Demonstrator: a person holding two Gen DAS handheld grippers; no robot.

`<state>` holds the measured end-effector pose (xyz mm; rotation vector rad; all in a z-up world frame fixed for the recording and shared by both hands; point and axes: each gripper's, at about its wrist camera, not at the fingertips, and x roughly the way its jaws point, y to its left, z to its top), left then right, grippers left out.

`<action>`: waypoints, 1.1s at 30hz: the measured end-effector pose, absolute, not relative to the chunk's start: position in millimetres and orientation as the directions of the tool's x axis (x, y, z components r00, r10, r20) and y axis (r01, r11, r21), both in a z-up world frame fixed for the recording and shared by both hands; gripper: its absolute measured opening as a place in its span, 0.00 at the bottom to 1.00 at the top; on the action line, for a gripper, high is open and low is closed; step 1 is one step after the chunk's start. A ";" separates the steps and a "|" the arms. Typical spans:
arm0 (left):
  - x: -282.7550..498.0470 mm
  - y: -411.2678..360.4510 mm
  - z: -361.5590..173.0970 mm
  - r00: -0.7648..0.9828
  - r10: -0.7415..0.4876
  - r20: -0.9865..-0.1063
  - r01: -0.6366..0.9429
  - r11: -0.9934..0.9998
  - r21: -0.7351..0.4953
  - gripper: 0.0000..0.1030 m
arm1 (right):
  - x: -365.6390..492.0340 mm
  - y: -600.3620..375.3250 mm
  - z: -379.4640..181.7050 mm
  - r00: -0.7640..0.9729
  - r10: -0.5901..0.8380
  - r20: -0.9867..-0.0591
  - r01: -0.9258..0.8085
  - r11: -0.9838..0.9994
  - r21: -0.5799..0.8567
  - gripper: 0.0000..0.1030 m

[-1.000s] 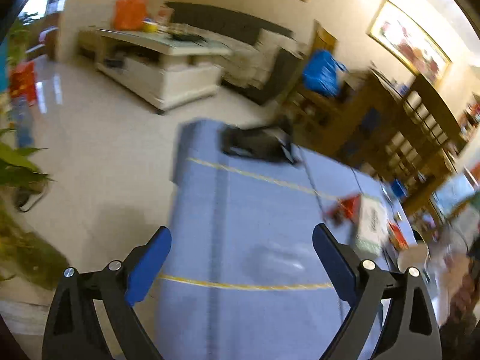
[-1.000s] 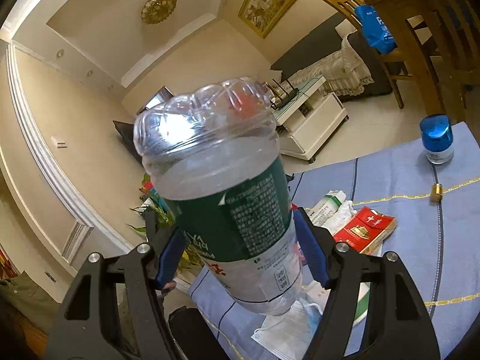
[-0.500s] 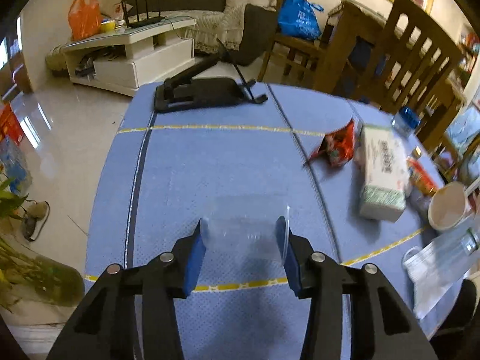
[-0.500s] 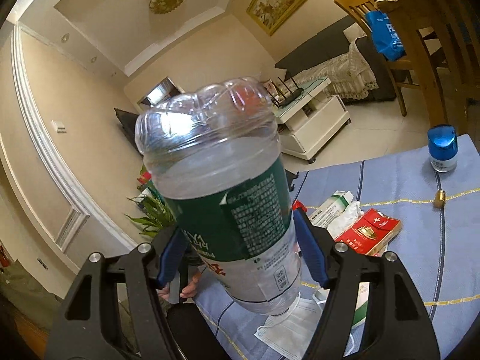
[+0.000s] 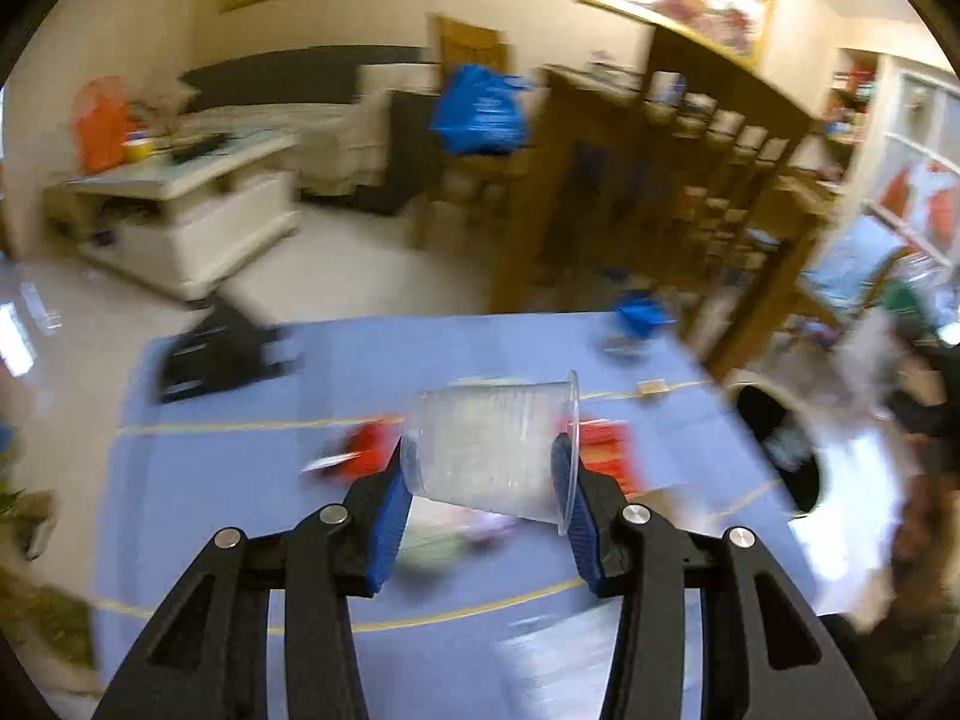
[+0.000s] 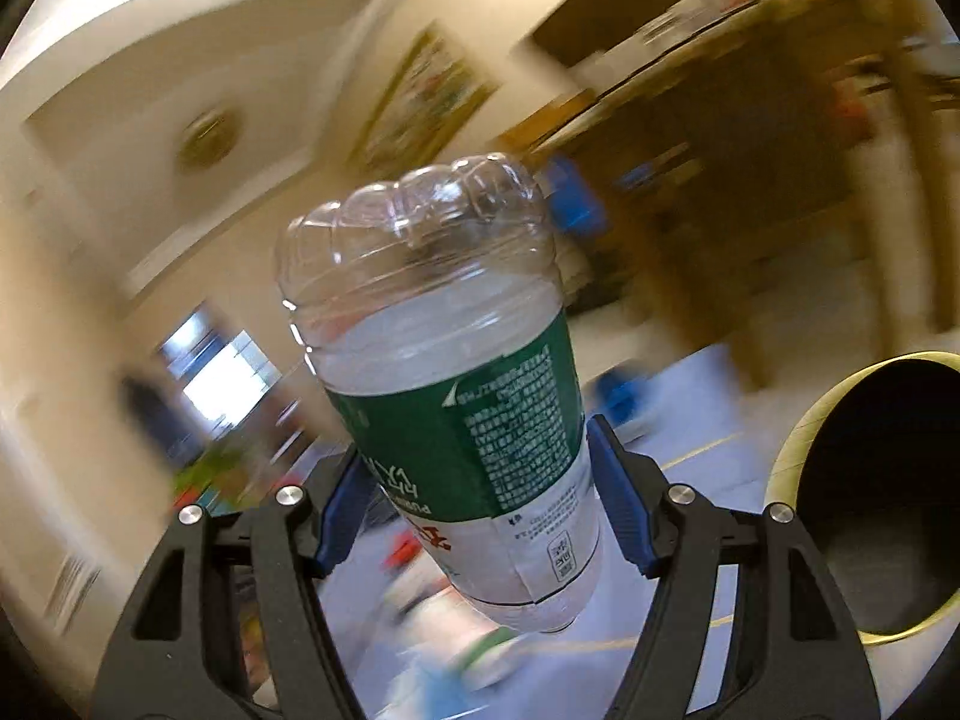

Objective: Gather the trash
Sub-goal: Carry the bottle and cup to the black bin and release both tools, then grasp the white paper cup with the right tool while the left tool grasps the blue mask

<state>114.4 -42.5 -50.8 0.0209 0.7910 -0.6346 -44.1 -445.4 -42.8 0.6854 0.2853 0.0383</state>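
My left gripper (image 5: 483, 483) is clamped on a clear plastic cup (image 5: 492, 450), which lies sideways between the blue pads with its rim toward my right pad, lifted above the blue tablecloth (image 5: 228, 480). Below and behind it I make out red wrappers (image 5: 366, 450), too blurred to name more closely. Off to the right of that view sits the dark round mouth of the bin (image 5: 780, 450), beside the table's edge.

My right gripper (image 6: 474, 516) holds a plastic bottle (image 6: 444, 372) by its green label, base up and neck down, with the bin (image 6: 798, 438) open just to its right.

I judge the step in hand is carrying both pieces over to the bin. To do it well I should keep a gentle squeeze on the thin cup so it neither crumples nor slips, bring each item squarely over the opening before letting go, and drop them in turn so my grippers do not collide at the rim.
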 end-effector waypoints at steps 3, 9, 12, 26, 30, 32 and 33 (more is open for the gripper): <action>102.5 -108.6 -46.6 0.453 -0.585 -0.672 0.619 0.750 -0.235 0.43 | -54.1 -482.3 -58.1 0.940 -0.114 -0.322 0.283 0.785 0.551 0.65; 71.5 -238.0 -59.7 0.321 -0.626 -0.710 0.748 0.628 -0.216 0.43 | -43.0 -538.4 -131.9 0.744 -0.282 -0.606 0.605 0.671 0.429 0.80; 60.6 -292.7 -74.4 0.255 -0.618 -0.744 0.780 0.586 -0.219 0.43 | -48.7 -563.9 -153.0 0.724 -0.242 -0.646 0.637 0.594 0.492 0.92; 33.9 -437.5 -136.4 0.204 -0.466 -0.861 0.823 0.558 -0.107 0.58 | -178.0 -618.7 -165.0 0.718 -0.451 -0.531 0.668 0.229 0.708 0.95; 29.2 -435.2 -133.1 0.213 -0.476 -0.853 0.822 0.559 -0.107 0.71 | -186.7 -621.1 -162.9 0.712 -0.466 -0.525 0.671 0.230 0.705 0.95; 24.0 -430.0 -128.8 0.227 -0.477 -0.849 0.824 0.559 -0.094 0.72 | -184.0 -621.5 -160.5 0.713 -0.463 -0.527 0.673 0.241 0.699 0.95; 21.9 -429.8 -127.2 0.235 -0.476 -0.847 0.823 0.562 -0.087 0.73 | -175.6 -621.8 -159.3 0.713 -0.461 -0.529 0.676 0.248 0.694 0.95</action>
